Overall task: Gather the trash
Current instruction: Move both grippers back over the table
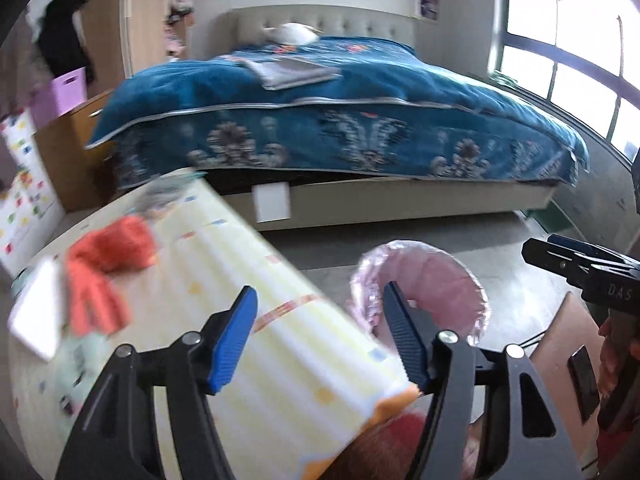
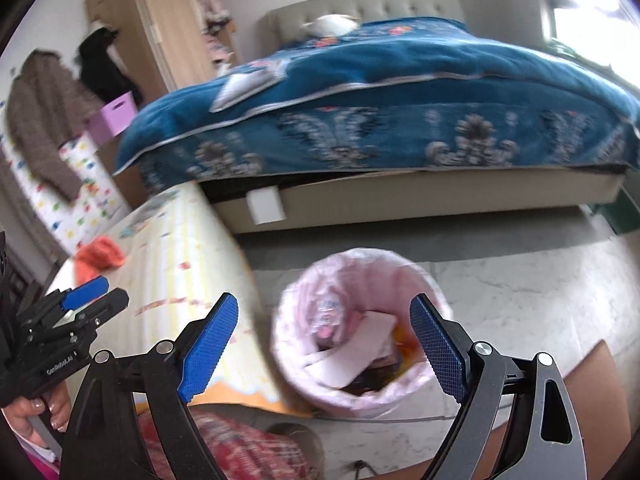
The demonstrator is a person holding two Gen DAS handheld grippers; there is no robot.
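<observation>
At nine o'clock a yellow striped tabletop [image 1: 224, 280] carries an orange cloth [image 1: 106, 268]. The left hand-held gripper [image 1: 316, 340] hangs over the tabletop's edge, its blue fingers wide apart and holding nothing. At twelve o'clock stands a big bed [image 2: 400, 92] with a blue blanket, a wooden wardrobe [image 2: 168, 28] to its left. On the grey floor [image 2: 520, 264] sits the pink-lined trash bin [image 2: 304, 360] with paper inside. The right hand-held gripper [image 2: 324, 344] hovers above it, wide open and empty.
</observation>
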